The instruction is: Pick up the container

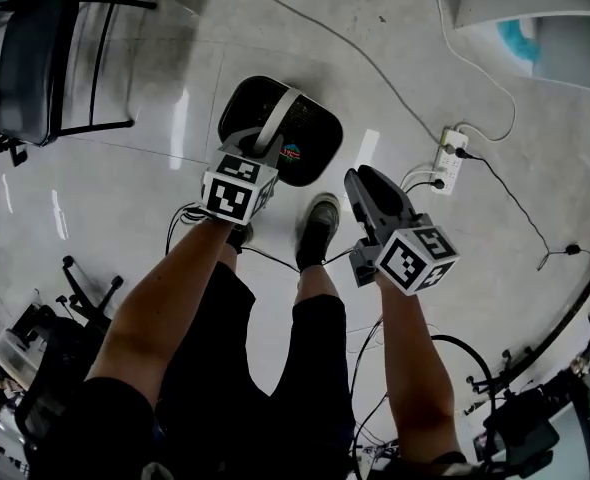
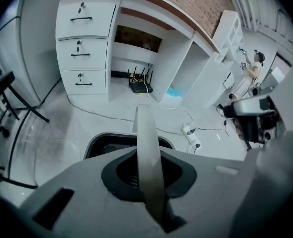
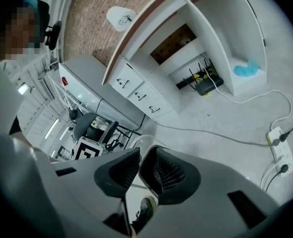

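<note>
Item: shoes (image 1: 319, 226), the nearest reference. Right claw (image 1: 365, 180): clenched on nothing, at 4 o'clock of the container, apart from it. Left claw (image 1: 262, 140): clamped on the grey handle (image 1: 285, 110), apparently toward its near end. Container (image 1: 313, 146): black rounded tub on the floor (image 1: 425, 58), at 12 o'clock of the shoes; contents not discernible. Handling, judged: stiff plastic shell, probably light, not fragile. The handle is a thin, smooth flat band, liable to flex and slide between pads. Best hold is the crown of the arch, so the tub hangs level; an off-centre grip would tip it. Power strip (image 1: 450, 158): 3 o'clock, well apart.
</note>
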{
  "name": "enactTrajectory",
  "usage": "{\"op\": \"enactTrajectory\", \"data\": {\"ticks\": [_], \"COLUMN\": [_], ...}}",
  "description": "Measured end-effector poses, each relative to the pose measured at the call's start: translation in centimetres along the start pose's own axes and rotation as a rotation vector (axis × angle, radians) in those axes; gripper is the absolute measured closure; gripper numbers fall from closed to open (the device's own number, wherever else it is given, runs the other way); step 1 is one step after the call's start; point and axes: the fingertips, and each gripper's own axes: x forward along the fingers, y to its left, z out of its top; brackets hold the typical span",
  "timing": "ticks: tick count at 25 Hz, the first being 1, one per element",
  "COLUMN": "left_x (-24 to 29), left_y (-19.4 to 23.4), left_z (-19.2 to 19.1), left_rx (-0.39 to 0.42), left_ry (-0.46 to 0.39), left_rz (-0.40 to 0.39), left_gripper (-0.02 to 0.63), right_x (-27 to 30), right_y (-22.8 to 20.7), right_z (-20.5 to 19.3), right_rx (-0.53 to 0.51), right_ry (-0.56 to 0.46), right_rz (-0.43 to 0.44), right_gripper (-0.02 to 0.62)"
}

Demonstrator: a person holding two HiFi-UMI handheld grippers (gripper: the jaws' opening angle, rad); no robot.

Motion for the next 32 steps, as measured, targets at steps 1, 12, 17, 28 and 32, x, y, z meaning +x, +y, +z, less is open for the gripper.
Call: {"op": "enactTrajectory", "data": {"ticks": [1,12,17,28,32], "left_x": [-0.5,-11.9,-18.6,-32.5,-36.6], "left_y": [0.0,1.1,0.9,-2.1,-3.0], "left_z": [0.1,3.7,5.6,9.1,10.1], "left_rx": [0.008,-0.080,-0.130,-0.189,-0.196], "left_ry": [0.003,-0.069,-0.122,-0.180,-0.195], "left_rz": [0.011,0.075,0.111,0.105,0.097], "left_gripper": [0.568,0.568,0.568,0.568,0.568], "right_x": [-1.0,-7.0,-8.6,-14.6,-16.8], "right_y": [0.3,7.0,12.9,22.3,25.3], "right_z": [0.2,2.6,5.5,10.0,11.8], "right_rx": [-0.017,-0.113,-0.212,-0.333,-0.387], "right_ry": [-0.011,-0.050,-0.052,-0.054,-0.053], "right_rz": [-0.007,-0.054,-0.009,0.017,0.026], "right_gripper": [0.505,0.505,0.505,0.505,0.505]}}
